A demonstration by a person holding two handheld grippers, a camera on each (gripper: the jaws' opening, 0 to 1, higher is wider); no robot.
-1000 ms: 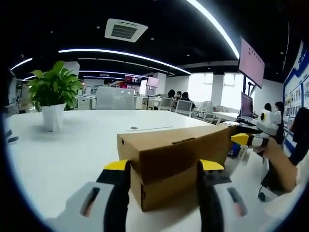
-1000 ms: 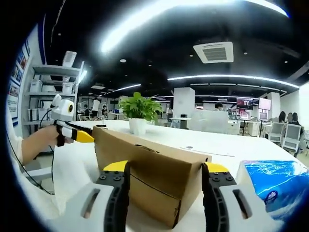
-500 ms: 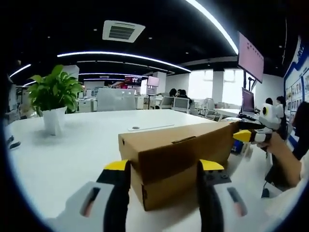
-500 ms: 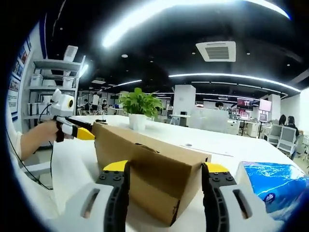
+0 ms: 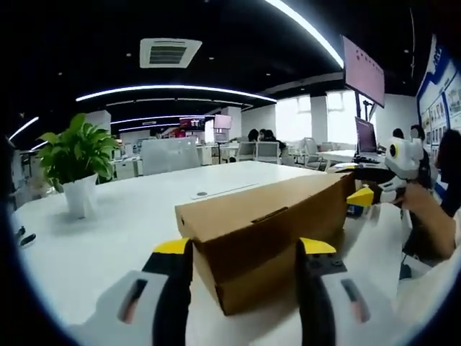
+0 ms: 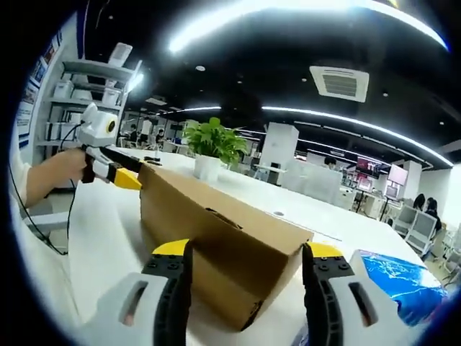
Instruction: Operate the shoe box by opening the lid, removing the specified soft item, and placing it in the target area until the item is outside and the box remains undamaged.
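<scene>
Brown cardboard shoe box (image 5: 263, 241) lies long-wise on the white desk (image 5: 108, 231), lid (image 6: 216, 209) down and seated over the base all along the visible edges; seam between lid and base reads as a thin line. Task judged at its very start: lid not lifted, soft item not seen (presumably inside), no target area identifiable. Left gripper (image 5: 245, 249) sits at one short end of the box, jaws spread wide, one each side of the end face, not pinching anything; whether the tips touch the cardboard cannot be told. Right gripper (image 6: 245, 251) at the opposite short end, likewise spread apart and straddling the corner, holding nothing. Each gripper shows in the other's view at the far end of the box, yellow tip close against the lid edge, held by a hand (image 6: 54, 169). Judgement: both are positioned to catch the lid rim at either end and raise it together. Left to do: lift lid, take out the item, set it down outside, box kept whole. Risk noted: thin cardboard could crease at the corners if squeezed. Nearby: potted plant (image 5: 75, 162) well apart on the desk; blue plastic-wrapped pack (image 6: 400, 285) just beside the box on the right gripper's side.
</scene>
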